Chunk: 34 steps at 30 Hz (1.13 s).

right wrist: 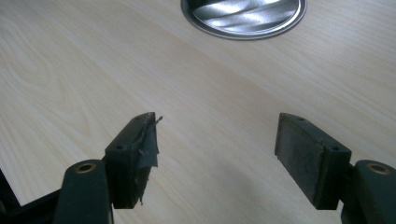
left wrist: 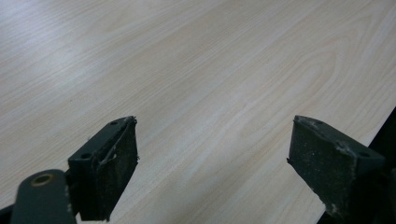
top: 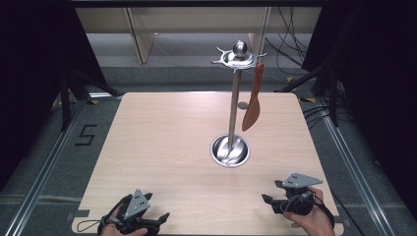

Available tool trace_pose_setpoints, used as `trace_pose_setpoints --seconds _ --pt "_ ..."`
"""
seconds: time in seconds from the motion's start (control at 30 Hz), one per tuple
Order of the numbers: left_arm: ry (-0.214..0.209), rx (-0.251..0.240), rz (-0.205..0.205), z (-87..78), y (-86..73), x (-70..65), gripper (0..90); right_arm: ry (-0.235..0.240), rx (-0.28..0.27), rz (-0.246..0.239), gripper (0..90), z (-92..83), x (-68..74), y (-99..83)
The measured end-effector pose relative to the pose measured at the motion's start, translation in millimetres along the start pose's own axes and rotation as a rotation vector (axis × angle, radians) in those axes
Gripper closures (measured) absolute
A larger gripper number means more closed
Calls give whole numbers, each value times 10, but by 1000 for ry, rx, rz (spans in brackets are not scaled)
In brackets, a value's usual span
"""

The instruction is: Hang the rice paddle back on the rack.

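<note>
down at the near edge, the left hand-held gripper (top: 160,218) sits low over the pale wooden desk (top: 162,142), jaws spread wide with bare wood grain between them. over on the right, the right hand-held gripper (top: 268,199) hovers near the desk's front corner, jaws also wide apart and holding nothing. just ahead of it, the round steel base (top: 229,150) of the utensil stand rests on the desk. its pole (top: 234,105) rises upright to a hooked top ring (top: 238,57), and there an orange-brown spatula (top: 253,101) hangs blade down, right beside the pole.
</note>
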<state>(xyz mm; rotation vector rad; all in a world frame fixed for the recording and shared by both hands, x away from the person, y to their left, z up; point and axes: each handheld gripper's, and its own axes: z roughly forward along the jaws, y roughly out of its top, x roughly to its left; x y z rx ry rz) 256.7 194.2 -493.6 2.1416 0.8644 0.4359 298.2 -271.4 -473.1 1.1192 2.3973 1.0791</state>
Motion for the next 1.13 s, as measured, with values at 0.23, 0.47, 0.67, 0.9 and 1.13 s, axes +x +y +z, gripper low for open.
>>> trace_pose_setpoints --seconds 0.23,0.47,0.67,0.9,1.13 --pt "6 -6 -8 9 -3 -10 151 -9 9 -7 309 1 19 -63" --pt "6 -7 -7 6 -3 -6 150 -15 11 -4 308 -16 50 -117" --pt "5 -6 -7 8 -4 -7 151 -13 13 1 307 -10 87 -160" --pt "6 -6 -8 11 -5 -6 151 -22 10 -7 306 -28 98 -176" --pt "9 -4 -31 13 -11 -14 151 -11 13 -2 304 -35 92 -188"
